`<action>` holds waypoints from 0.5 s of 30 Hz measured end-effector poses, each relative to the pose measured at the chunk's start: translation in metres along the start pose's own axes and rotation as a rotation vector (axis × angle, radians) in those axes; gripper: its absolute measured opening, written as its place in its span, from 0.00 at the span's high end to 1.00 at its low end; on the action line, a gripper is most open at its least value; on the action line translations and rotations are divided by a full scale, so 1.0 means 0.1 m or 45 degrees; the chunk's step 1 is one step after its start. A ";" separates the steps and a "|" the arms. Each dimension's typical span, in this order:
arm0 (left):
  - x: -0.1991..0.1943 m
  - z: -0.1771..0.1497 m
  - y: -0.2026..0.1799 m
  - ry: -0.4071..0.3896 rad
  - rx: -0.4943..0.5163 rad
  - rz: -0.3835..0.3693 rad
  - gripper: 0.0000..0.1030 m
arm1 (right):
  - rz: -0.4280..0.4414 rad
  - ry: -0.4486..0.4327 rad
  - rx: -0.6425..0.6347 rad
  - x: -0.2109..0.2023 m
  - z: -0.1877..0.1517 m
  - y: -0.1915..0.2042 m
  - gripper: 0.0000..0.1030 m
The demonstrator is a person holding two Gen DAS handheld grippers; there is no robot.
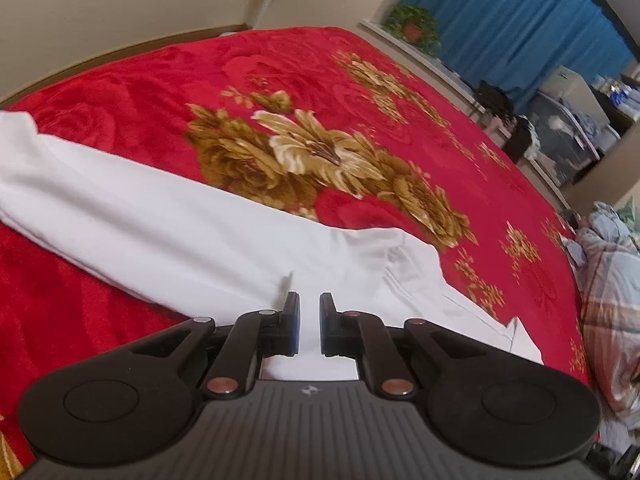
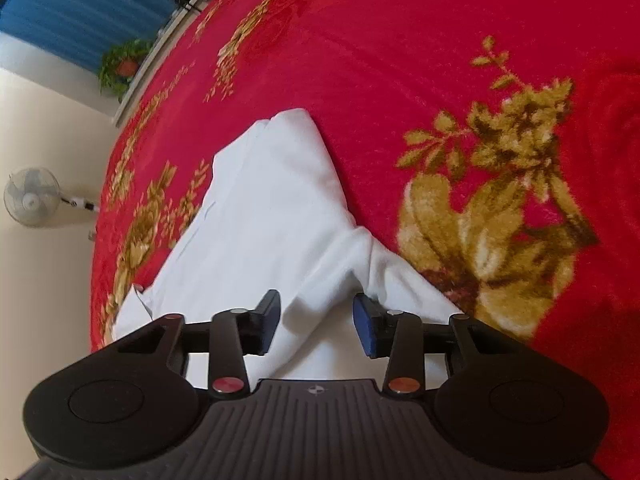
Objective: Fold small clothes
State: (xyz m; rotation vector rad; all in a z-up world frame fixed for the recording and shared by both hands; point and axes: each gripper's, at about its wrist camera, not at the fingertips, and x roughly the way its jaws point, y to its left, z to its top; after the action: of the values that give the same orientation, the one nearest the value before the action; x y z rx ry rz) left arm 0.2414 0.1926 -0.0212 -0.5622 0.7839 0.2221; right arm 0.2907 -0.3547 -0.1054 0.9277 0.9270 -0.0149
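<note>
A white garment [image 1: 160,220] lies in a long folded band across the red flowered blanket [image 1: 280,68]. My left gripper [image 1: 309,300] hovers over the garment's near part with its jaws almost together. White cloth shows in the narrow slit, and I cannot tell whether any is pinched. In the right wrist view the garment [image 2: 272,200] tapers to a point far up the blanket [image 2: 400,60]. My right gripper [image 2: 316,300] stands partly open astride a raised ridge of this cloth. The pads do not clearly press on it.
A potted plant [image 1: 414,28] and blue curtain [image 1: 520,20] stand past the bed's far side. Cluttered shelves [image 1: 568,132] and plaid bedding [image 1: 608,280] lie to the right. A standing fan [image 2: 32,196] is by the wall.
</note>
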 end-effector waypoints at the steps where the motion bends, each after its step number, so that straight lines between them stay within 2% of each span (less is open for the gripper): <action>1: 0.00 -0.01 -0.04 -0.003 0.020 -0.007 0.92 | -0.007 -0.007 0.009 0.00 0.01 -0.01 0.86; 2: 0.00 -0.02 -0.09 -0.009 0.043 -0.013 0.92 | -0.037 -0.026 0.013 -0.02 0.02 -0.02 0.97; 6: -0.06 -0.03 -0.20 -0.010 0.129 -0.060 0.92 | -0.122 -0.082 0.016 -0.22 0.05 -0.01 0.96; 8: -0.18 -0.01 -0.24 -0.003 0.154 -0.072 0.88 | -0.263 -0.135 -0.025 -0.33 0.05 0.01 0.96; 9: -0.23 0.01 -0.28 0.001 0.195 -0.061 0.87 | -0.333 -0.174 -0.041 -0.39 0.06 0.00 0.95; 10: -0.30 0.02 -0.34 -0.001 0.267 -0.039 0.85 | -0.355 -0.193 -0.038 -0.43 0.08 -0.03 0.93; 13: -0.50 -0.06 -0.47 -0.021 0.468 -0.005 0.76 | -0.216 -0.183 0.002 -0.45 0.17 -0.06 0.93; 15: -0.56 -0.15 -0.45 -0.040 0.493 -0.029 0.75 | -0.116 -0.196 -0.058 -0.44 0.15 0.05 0.92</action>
State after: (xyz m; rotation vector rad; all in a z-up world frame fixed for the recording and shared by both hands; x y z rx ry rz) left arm 0.2112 0.1481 0.0279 -0.2009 0.7658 0.0546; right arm 0.2752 -0.3780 -0.0674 0.8297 0.8225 -0.1406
